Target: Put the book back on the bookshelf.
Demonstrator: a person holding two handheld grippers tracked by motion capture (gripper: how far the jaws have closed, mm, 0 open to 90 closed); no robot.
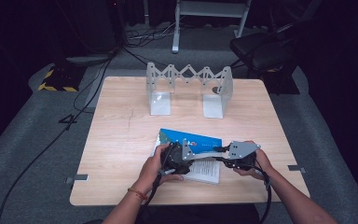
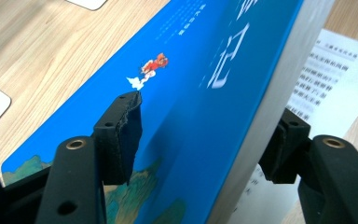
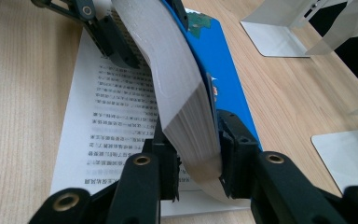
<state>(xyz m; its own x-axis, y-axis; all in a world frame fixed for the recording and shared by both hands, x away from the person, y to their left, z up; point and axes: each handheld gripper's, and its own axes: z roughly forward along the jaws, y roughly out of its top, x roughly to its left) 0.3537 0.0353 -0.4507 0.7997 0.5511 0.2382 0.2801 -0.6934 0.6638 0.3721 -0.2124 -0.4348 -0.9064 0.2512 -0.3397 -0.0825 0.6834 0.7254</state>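
A book with a blue cover [image 1: 193,139] lies on the wooden table [image 1: 121,140] near its front edge, partly opened, with a printed page [image 1: 206,171] flat beneath. My right gripper [image 1: 221,157] comes in from the right. In the right gripper view it [image 3: 191,135] is shut on the lifted block of pages [image 3: 182,93] and the cover. My left gripper [image 1: 196,155] reaches in from the left and straddles the same block farther along [image 3: 144,28]. In the left gripper view its jaws [image 2: 209,112] stand open, one over the blue cover [image 2: 191,93], the other beside the page edges.
A white extendable book rack [image 1: 189,74] with two upright end plates stands at the back middle of the table. Its flat metal feet [image 3: 270,32] lie just beyond the book. A black chair [image 1: 261,46] and cables [image 1: 88,88] are on the floor behind.
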